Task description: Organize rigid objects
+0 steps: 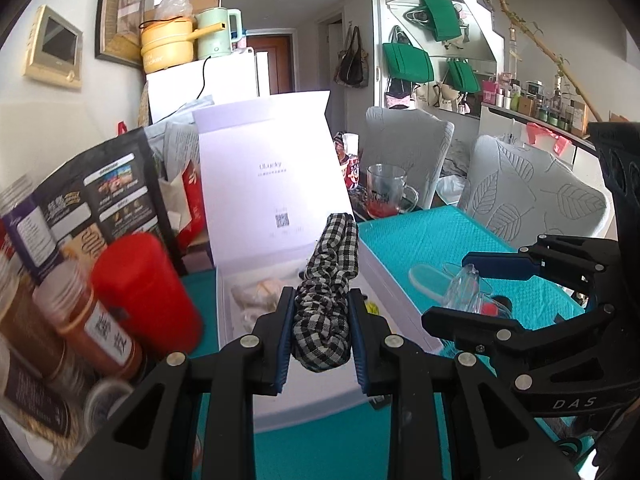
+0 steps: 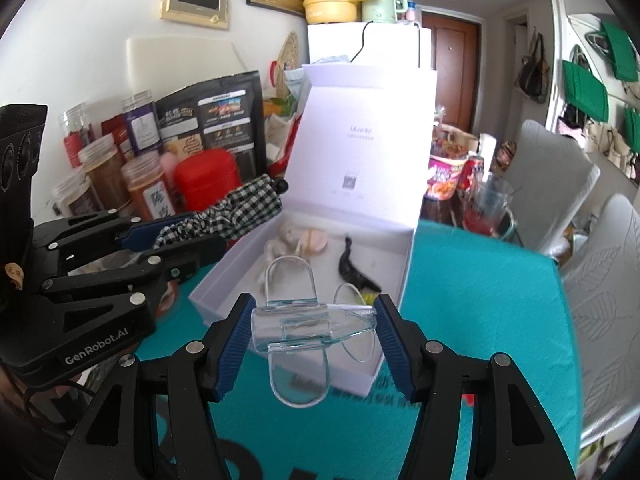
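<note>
My left gripper [image 1: 320, 322] is shut on a black-and-white checked scrunchie [image 1: 326, 280] and holds it above the near left part of an open white box [image 1: 392, 280]. It also shows in the right wrist view [image 2: 176, 236] with the scrunchie [image 2: 244, 210]. My right gripper [image 2: 314, 326] is shut on a clear plastic hair clip [image 2: 300, 328], held over the box's [image 2: 360, 376] near edge. It shows in the left wrist view [image 1: 464, 284] with the clip [image 1: 460, 284]. Inside the box lie pale hair ties [image 2: 296, 238] and a black hair tie [image 2: 352, 268].
The box's lid [image 1: 264, 176] stands upright behind it. Spice jars [image 1: 92, 320], a red canister [image 1: 148, 292] and a black bag [image 1: 100, 196] crowd the left. A glass mug [image 1: 386, 192] and noodle cup [image 2: 444, 178] stand behind on the teal mat [image 2: 480, 320]. Grey chairs [image 1: 528, 196] line the right.
</note>
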A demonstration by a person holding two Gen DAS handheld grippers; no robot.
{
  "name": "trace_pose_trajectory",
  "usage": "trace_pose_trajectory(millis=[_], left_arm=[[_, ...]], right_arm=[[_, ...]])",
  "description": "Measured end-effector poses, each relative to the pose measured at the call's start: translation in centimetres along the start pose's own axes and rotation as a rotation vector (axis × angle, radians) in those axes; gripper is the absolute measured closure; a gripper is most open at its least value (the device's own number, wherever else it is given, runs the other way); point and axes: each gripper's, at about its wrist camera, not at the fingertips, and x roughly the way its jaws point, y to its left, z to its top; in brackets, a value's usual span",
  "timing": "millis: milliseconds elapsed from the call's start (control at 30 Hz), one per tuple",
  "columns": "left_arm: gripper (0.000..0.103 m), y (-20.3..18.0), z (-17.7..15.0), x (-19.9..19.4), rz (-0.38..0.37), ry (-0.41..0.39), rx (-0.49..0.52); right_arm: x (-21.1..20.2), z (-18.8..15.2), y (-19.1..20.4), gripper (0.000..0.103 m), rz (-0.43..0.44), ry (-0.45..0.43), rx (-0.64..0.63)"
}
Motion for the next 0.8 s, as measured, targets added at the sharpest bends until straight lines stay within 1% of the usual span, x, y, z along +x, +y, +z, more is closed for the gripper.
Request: trace_pose_trajectory(millis=[233,433,633,800], left_arm=[[0.078,1.1,2.2,2.4,0.015,-0.012,-0.005],[0.078,1.8,3.7,4.6,0.012,-0.014,-0.012],[0.078,2.6,4.5,7.0,0.006,-0.005,-0.020],[0.078,3.1,4.5,8.8,0.001,0.012,-0.031]], right_arm=[[1.6,2.0,-1.4,0.043,-0.001,-0.016,0.004],[3.1,3.7,-2.7,0.043,-0.005,-0.039,0.016],[4.5,5.2,-4.1,0.043,-0.023,-0.054,0.030],[6.0,6.0,-5.2,0.043,-0.034,-0.054,0.047]])
